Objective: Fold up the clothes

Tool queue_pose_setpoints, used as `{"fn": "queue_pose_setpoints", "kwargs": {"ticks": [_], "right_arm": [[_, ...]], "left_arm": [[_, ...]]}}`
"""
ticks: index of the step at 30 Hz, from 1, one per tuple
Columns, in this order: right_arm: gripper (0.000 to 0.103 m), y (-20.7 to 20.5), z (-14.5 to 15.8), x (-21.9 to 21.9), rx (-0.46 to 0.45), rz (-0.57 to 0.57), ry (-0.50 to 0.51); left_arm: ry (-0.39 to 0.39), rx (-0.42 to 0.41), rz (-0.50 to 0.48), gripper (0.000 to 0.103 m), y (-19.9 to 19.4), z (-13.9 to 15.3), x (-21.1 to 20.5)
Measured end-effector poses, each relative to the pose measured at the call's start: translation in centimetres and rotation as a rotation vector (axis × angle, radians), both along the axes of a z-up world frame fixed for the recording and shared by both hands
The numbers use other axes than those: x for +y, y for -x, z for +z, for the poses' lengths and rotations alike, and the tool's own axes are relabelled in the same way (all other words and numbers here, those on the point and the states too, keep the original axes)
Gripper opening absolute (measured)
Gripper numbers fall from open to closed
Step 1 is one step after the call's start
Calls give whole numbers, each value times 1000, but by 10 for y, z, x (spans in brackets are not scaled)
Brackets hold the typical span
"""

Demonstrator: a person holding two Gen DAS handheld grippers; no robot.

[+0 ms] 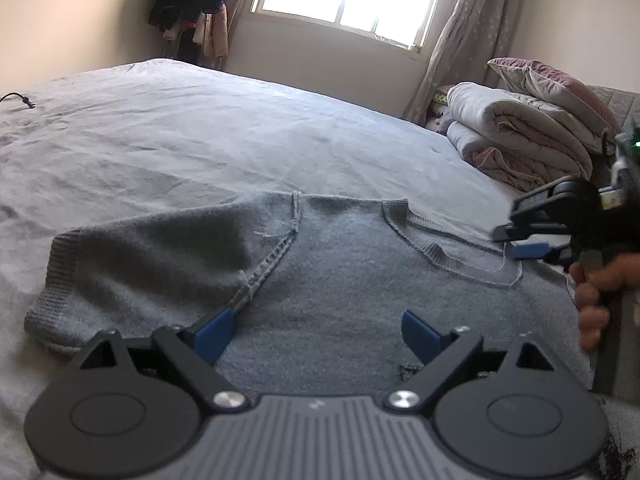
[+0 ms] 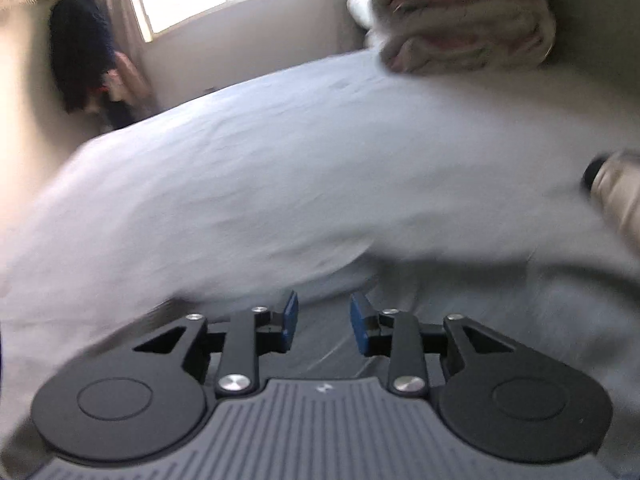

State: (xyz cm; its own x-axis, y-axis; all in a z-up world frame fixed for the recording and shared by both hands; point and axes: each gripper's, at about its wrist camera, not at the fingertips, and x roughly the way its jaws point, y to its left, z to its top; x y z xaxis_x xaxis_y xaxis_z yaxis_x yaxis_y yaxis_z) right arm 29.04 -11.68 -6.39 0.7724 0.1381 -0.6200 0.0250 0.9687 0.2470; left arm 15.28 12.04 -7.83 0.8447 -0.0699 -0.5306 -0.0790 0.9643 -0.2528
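- The grey knitted sweater [image 1: 320,280] lies spread flat on the pale blue-grey bed sheet [image 1: 200,132], straight ahead of and beneath your left tongs [image 1: 316,328]; a short sleeve runs out to their left and the ribbed neckline lies ahead to their right. Flat like this, its seams and edges are easy to reach.
- Your left tongs stand wide apart and hold nothing. Their left pad sits by the sleeve seam, which looks like a likely fold line, though whether it touches the knit I cannot tell.
- Your right tongs [image 2: 324,320] are partly spread and empty, low over grey cloth. From the left wrist view they hover by the neckline's far corner, probably lined up to pinch it.
- That view is blurred, so contact there is uncertain.
- The rolled white and pink quilts [image 1: 528,132] lie well beyond the right tongs, clear of the sweater.
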Motion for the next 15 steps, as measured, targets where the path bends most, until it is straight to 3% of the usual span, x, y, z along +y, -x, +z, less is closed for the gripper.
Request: {"fn": "queue_pose_setpoints", "kwargs": {"ticks": [4, 7, 15], "right_arm": [[38, 28, -5, 28, 18, 82, -104], [45, 41, -10, 43, -70, 119, -43], [50, 42, -16, 19, -87, 143, -207]], "left_arm": [[17, -6, -1, 92, 1, -1, 2], [30, -11, -1, 92, 0, -1, 4], [135, -51, 34, 89, 10, 5, 24]]}}
